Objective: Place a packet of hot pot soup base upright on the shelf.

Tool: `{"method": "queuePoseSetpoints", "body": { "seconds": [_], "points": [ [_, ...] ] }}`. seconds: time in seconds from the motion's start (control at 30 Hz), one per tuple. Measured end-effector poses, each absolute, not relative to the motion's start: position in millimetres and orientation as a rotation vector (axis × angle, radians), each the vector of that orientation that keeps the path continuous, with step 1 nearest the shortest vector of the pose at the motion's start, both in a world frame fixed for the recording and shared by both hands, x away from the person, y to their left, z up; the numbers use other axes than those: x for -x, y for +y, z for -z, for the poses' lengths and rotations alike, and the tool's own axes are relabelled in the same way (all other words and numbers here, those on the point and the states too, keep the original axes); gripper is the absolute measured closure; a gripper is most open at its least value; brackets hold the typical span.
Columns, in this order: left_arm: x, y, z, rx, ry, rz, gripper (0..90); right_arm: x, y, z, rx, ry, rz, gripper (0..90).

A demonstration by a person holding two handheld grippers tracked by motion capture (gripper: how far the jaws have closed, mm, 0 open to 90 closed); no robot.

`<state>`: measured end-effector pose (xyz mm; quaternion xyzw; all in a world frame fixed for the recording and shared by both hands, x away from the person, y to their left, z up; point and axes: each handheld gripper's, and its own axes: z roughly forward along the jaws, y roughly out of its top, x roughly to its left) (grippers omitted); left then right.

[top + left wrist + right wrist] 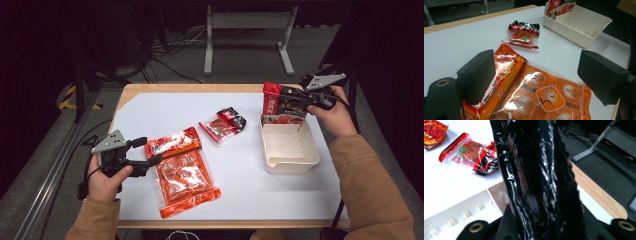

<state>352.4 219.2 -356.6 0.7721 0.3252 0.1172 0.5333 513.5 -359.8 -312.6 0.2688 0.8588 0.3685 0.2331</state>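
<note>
A large orange snack packet (182, 175) (544, 92) lies flat at the front left of the white table. My left gripper (148, 151) (539, 77) is open, its jaws straddling the packet's upper left corner without pressing it. A red and black packet (280, 102) (539, 182) stands upright with its bottom end in the far end of a white bin (290, 160) (461, 215). My right gripper (301, 99) holds this packet by its top, from the right. A small red and black packet (222, 124) (524, 35) (469, 152) lies in the table's middle.
The white sheet (150, 115) covers a wooden table whose edge shows at the back. Behind it stands a grey metal frame (245, 30) on the carpet with cables. The bin's near part holds nothing.
</note>
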Motion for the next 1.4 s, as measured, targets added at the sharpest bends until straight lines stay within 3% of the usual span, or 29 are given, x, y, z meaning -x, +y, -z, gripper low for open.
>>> {"method": "queuePoseSetpoints", "body": {
  "seconds": [0.2, 0.3, 0.67, 1.1, 1.4],
  "points": [
    [-354.8, 218.0, 357.3, -1.844, 0.769, -0.280, 15.8, -512.1, -354.6, 307.2, -0.772, 2.339, -1.017, 39.2],
    [-355.4, 217.4, 357.5, -1.850, 0.769, -0.280, 15.8, -508.7, -353.4, 300.7, -0.777, 2.283, -1.047, 29.5],
    [-358.5, 215.4, 357.2, -1.855, 0.767, -0.279, 14.4, -488.0, -343.1, 270.7, -0.745, 2.176, -1.144, 19.8],
    [-358.9, 214.9, 356.5, -1.848, 0.768, -0.277, 14.4, -448.9, -312.1, 247.1, -0.720, 2.094, -1.258, 18.3],
    [-358.4, 218.4, 354.6, -1.848, 0.759, -0.295, 14.3, -417.2, -290.1, 253.8, -0.741, 2.118, -1.355, 18.3]
  ]
}}
